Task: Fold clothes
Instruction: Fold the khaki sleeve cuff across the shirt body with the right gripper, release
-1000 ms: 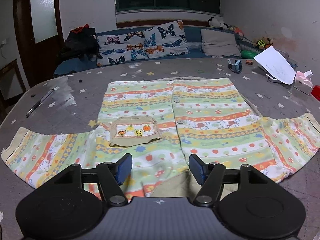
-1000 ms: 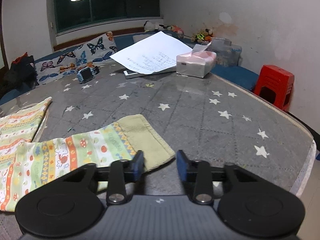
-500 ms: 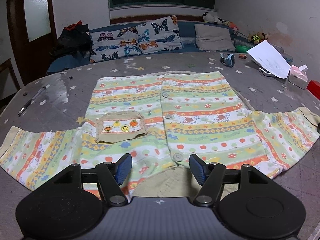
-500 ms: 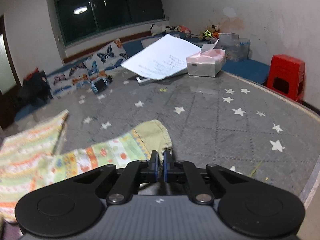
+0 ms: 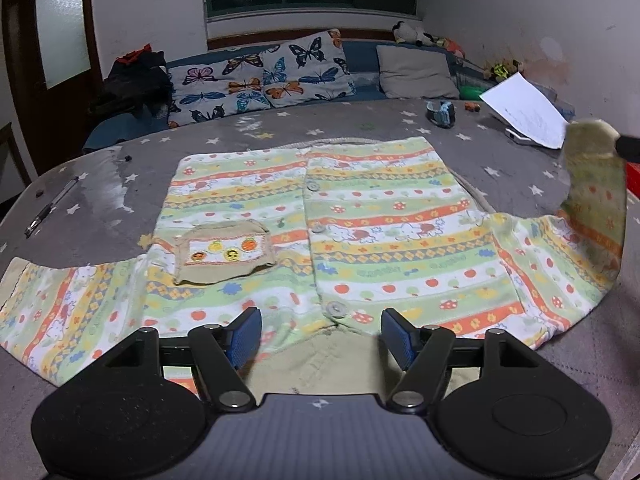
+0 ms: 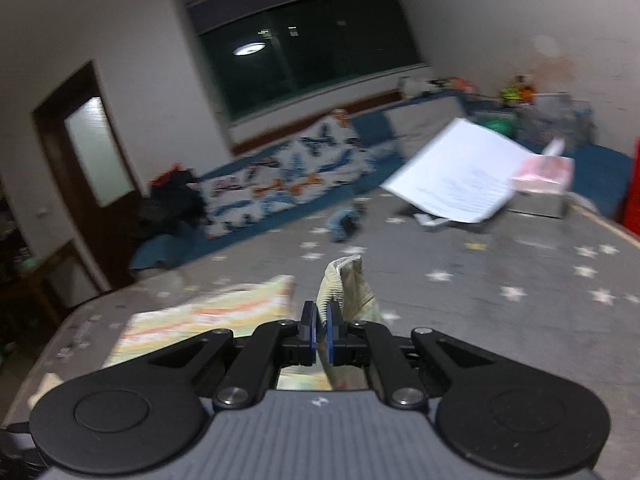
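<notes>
A striped child's button-up shirt (image 5: 360,220) with fruit prints and a beige chest pocket (image 5: 224,250) lies spread flat on the grey star-patterned table (image 5: 400,124). My left gripper (image 5: 320,332) is open and empty, just above the shirt's near edge by the beige collar. My right gripper (image 6: 320,322) is shut on the beige cuff (image 6: 344,280) of the shirt's right sleeve. The left wrist view shows that sleeve (image 5: 596,196) raised off the table at the far right. The left sleeve (image 5: 60,308) lies flat.
A white paper sheet (image 5: 524,116), a blue watch (image 5: 440,112) and a pink tissue box (image 6: 544,184) lie at the table's far right. A pen (image 5: 52,206) lies at the left edge. A sofa with butterfly pillows (image 5: 272,76) stands behind. A red stool (image 6: 632,188) stands at right.
My right gripper closed on the sleeve cuff, then lifted it off the table and swung it left. My left gripper stayed open and moved slightly closer to the shirt.
</notes>
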